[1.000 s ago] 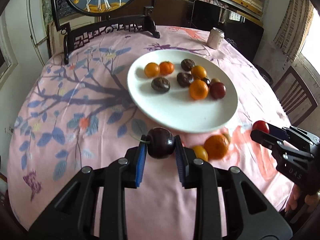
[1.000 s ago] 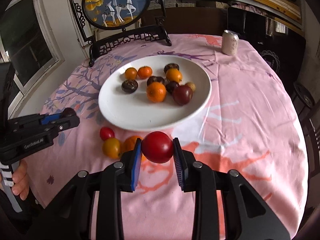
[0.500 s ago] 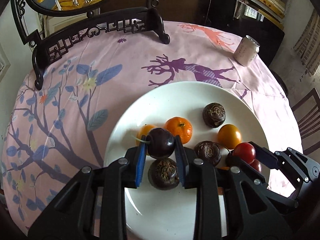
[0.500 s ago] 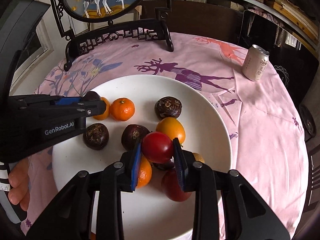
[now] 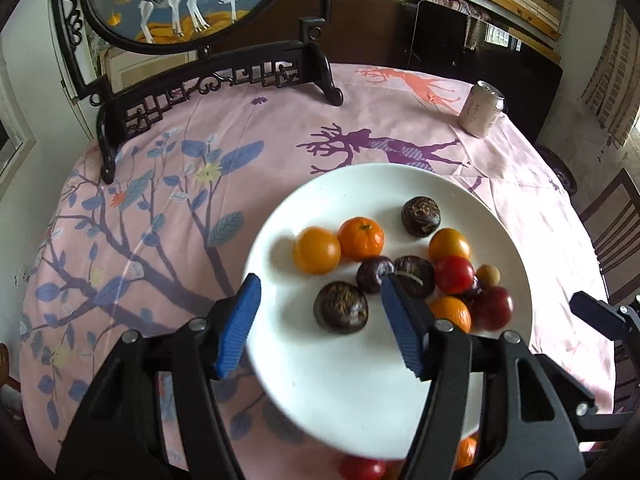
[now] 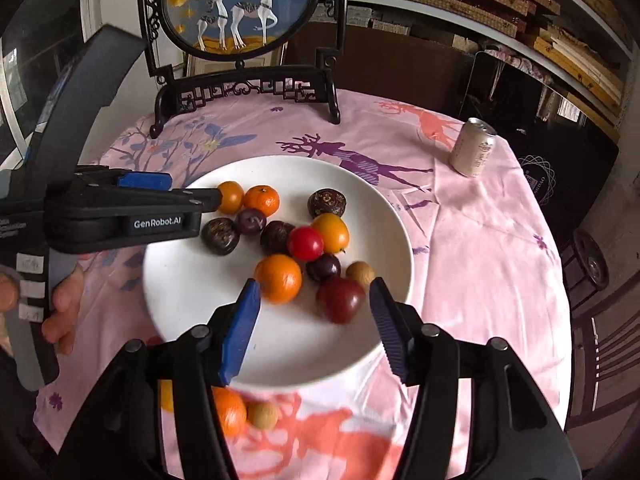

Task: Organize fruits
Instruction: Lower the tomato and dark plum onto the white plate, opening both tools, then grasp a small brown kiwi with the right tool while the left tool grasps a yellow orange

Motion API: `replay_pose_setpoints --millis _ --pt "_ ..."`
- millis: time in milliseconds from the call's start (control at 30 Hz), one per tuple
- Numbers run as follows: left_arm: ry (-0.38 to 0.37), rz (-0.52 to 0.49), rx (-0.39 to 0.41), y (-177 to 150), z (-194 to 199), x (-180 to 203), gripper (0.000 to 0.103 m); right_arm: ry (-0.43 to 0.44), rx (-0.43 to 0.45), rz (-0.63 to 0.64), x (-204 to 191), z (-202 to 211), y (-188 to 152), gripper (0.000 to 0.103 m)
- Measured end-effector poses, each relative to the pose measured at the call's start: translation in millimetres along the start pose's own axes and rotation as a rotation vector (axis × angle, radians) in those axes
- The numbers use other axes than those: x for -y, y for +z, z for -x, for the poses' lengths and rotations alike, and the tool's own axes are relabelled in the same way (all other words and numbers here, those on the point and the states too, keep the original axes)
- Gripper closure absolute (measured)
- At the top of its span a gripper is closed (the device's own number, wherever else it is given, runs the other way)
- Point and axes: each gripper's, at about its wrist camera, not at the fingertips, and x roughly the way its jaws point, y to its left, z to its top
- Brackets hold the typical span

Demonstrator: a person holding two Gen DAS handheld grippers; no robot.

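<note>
While both grippers' jaws open empty, white plate point(image 6: 384, 216) holds oranges, plums, a red tomato point(image 6: 305, 243).

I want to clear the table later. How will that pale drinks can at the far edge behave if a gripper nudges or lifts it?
The pale upright drinks can stands tall on a narrow base on the pink printed tablecloth, so a high nudge would probably tip it. Once down, its round body would likely roll. Its smooth metal side may slip in the jaws. Whether it is full cannot be told.
</note>
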Motion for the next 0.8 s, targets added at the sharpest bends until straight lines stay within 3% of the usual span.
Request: replay_pose_setpoints --millis 67,167,367,600,800 --pt "-0.025 0.008 0.042 -22.0 30.1 -4.4 0.038 0.009 0.034 -0.014 -3.5 31.4 -22.5 0.045" --pt "0.006 0.013 0.101 -62.2 70.0 -5.5 0.029 0.032 0.092 -0.063 -9.1 63.5 -59.1 0.044" --pt "0.016 0.029 0.107 -123.7 96.5 -2.6 0.029 0.075 0.052 -0.141 -19.9 66.7 -93.3 0.044" --pt "0.016 0.067 0.065 -147.8 95.1 -19.8 0.029 0.083 0.012 -0.095 -36.6 48.7 -97.7 0.044" --pt "0.013 0.098 0.042 -154.3 94.1 -38.1 0.029 -0.012 -0.021 -0.04 -30.7 20.2 -102.2 0.045"
